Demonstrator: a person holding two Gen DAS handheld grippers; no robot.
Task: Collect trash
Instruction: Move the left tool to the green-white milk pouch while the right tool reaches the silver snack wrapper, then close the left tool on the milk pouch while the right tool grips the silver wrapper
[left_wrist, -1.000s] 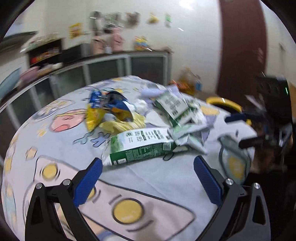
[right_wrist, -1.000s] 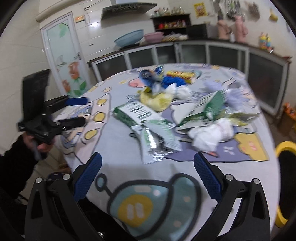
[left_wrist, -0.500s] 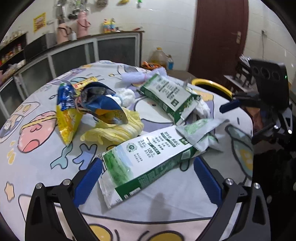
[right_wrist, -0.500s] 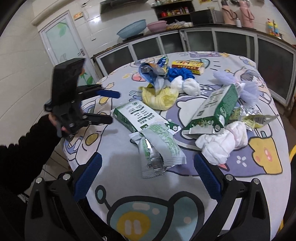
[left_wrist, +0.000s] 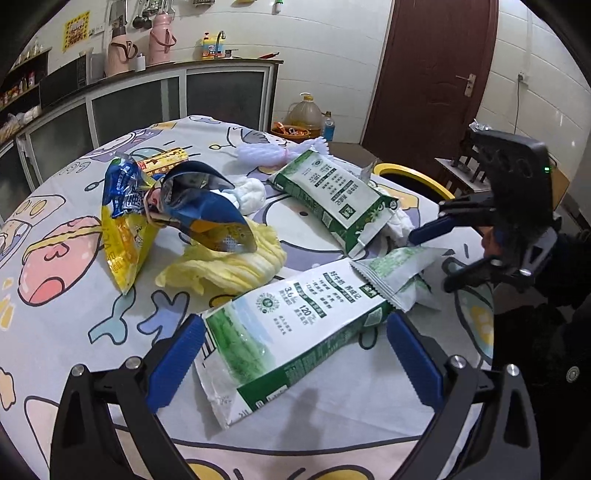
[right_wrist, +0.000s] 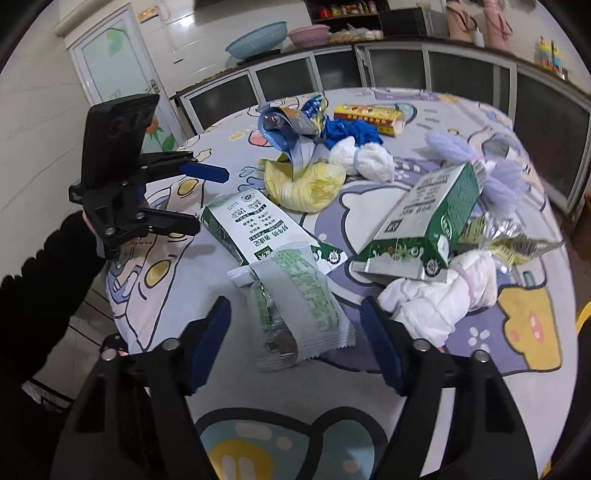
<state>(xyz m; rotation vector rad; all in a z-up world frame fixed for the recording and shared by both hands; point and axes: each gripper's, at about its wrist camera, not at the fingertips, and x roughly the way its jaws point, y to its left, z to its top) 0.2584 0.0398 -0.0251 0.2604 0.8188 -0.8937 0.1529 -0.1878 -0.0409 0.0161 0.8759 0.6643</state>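
**Two grippers over a litter of cartons and wrappers**

On the left, the left gripper (left_wrist: 291, 354) hangs with its jaws wide, straddling the near end of a flattened green-and-white milk carton (left_wrist: 295, 328) that lies on the cartoon-print cloth of the counter (left_wrist: 55, 325); the pads do not press on it. Beyond it, toward the left, a yellow snack bag (left_wrist: 125, 236) and a blue foil bag (left_wrist: 207, 218), torn open with its silver lining showing, rest on a crumpled yellow bag (left_wrist: 229, 266). What either bag holds cannot be told.

Toward the middle a second milk carton (right_wrist: 424, 229) lies tilted, its open end facing the camera over a white wad (right_wrist: 443, 295); its inside is too dark to read. A pale purple foam net (right_wrist: 495, 166) lies just behind it.

To the right, the right gripper (right_wrist: 295, 343) is closing, at about half width, with a pale green wrapper (right_wrist: 303, 299) between its pads and not yet pinched. That wrapper overlaps the flat carton's far end. A yellow box (right_wrist: 369, 114) sits at the back of the counter.
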